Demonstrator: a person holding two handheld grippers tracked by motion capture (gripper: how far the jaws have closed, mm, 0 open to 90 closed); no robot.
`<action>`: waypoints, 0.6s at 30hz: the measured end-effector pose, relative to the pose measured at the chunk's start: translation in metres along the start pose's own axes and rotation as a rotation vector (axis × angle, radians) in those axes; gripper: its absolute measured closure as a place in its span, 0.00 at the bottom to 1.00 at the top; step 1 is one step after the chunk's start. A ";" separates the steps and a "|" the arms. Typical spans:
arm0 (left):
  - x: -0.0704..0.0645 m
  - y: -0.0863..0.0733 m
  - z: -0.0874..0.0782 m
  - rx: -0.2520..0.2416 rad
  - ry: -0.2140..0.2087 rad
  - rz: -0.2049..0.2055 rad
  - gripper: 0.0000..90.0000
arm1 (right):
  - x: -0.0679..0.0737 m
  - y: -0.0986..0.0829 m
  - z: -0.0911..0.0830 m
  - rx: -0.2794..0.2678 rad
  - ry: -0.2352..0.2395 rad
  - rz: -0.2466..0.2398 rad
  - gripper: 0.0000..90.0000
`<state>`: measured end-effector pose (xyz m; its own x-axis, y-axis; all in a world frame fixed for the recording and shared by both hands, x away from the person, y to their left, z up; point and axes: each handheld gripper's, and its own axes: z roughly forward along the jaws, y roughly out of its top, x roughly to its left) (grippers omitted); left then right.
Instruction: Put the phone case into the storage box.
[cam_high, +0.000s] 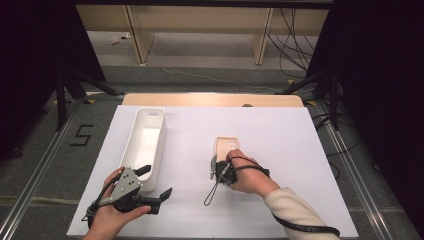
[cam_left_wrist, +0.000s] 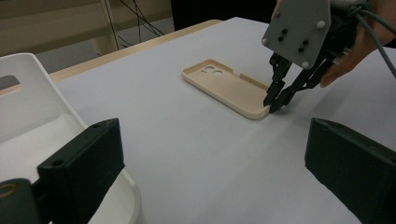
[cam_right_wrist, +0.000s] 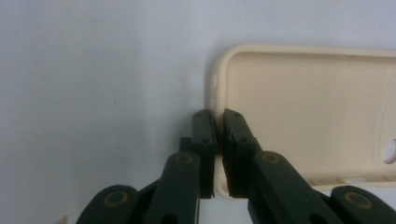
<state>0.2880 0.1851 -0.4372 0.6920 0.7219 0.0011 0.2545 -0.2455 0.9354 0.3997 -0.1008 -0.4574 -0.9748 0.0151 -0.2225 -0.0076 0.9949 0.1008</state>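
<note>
The table (cam_high: 280, 130) carries a white bin (cam_high: 144, 145) at left and a beige phone case (cam_high: 226, 148) right of centre. Left tool (cam_high: 156, 189): jaws spread, near the bin's near end. Right tool (cam_right_wrist: 218, 140): jaws pinching the case's near edge wall.

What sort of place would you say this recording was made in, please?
Probably a lab set up for recording handling demonstrations. A table covered in white sheeting stands between dark tripods, loose cables trail across the floor, and a taped number 5 marks the floor beside it.
</note>
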 end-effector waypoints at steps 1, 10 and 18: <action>0.000 0.000 0.000 0.000 0.000 0.000 0.04 | 0.000 0.000 0.000 0.000 0.001 0.001 0.95; 0.000 0.000 0.000 0.000 -0.001 0.000 0.04 | -0.001 -0.002 -0.001 -0.015 0.015 0.020 0.97; 0.000 0.000 0.000 -0.002 0.000 0.001 0.04 | -0.002 -0.003 -0.002 -0.023 0.011 0.012 0.98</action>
<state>0.2880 0.1854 -0.4370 0.6921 0.7218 0.0021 0.2527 -0.2450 0.9360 0.4007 -0.1035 -0.4549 -0.9772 0.0262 -0.2106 -0.0006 0.9920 0.1261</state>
